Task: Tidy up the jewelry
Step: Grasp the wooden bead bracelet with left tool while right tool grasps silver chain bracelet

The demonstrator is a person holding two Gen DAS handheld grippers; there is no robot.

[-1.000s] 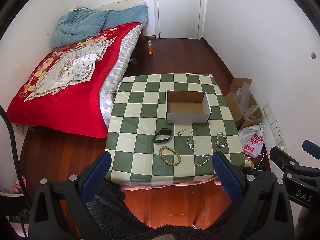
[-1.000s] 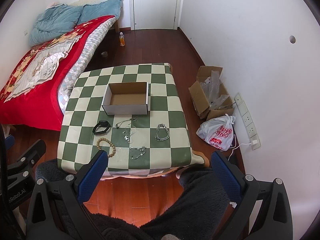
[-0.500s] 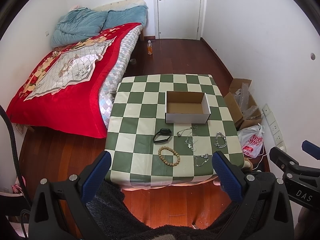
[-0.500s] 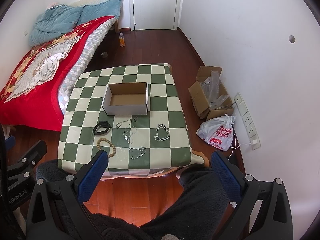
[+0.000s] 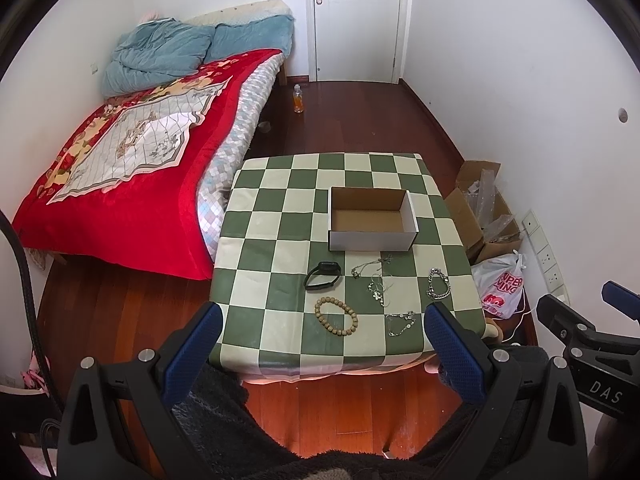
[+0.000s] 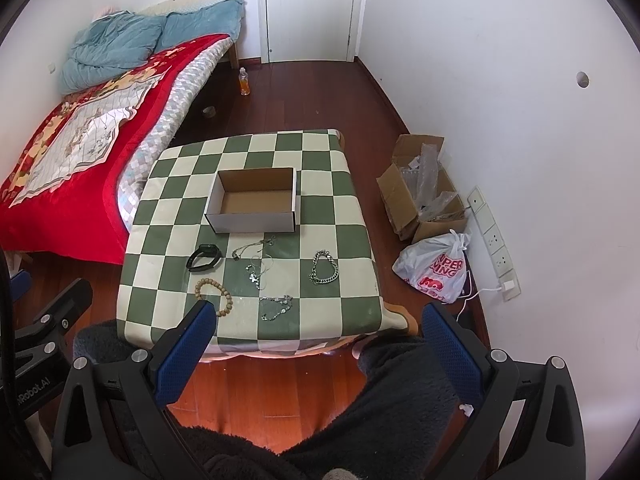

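The jewelry lies loose on the near half of a green-and-cream checkered surface (image 5: 280, 216), none of it in the box. A wooden bead bracelet (image 5: 336, 316) sits nearest the front edge on the left, a round loop of tan beads. Just behind it is a black band (image 5: 322, 275), a dark oval with a thicker top. To the right of that, 2 thin silver chains (image 5: 378, 280) lie tangled together, one carrying a small pendant. A short silver beaded bracelet (image 5: 401, 322) lies near the front edge, and a heavier silver link bracelet (image 5: 438, 284) lies apart on the right.

Behind them all, an open cardboard box (image 5: 370, 240) with white outer walls and a brown inside stands near the middle of the surface, just beyond the chains; nothing is in it.

The left gripper (image 5: 320, 356) hangs short of the front edge, its blue-padded fingers (image 5: 192, 344) spread wide and holding nothing. The right gripper (image 6: 316, 356) is likewise spread wide and bare, its left pad overlapping the bead bracelet in the right wrist view. The person's dark fleece-covered legs (image 6: 400, 392) fill the foreground.

A bed with a red cover (image 5: 120, 168) stands left of the surface, an open carton (image 6: 420, 196) and a white plastic bag (image 6: 436, 268) lie on the floor to the right.
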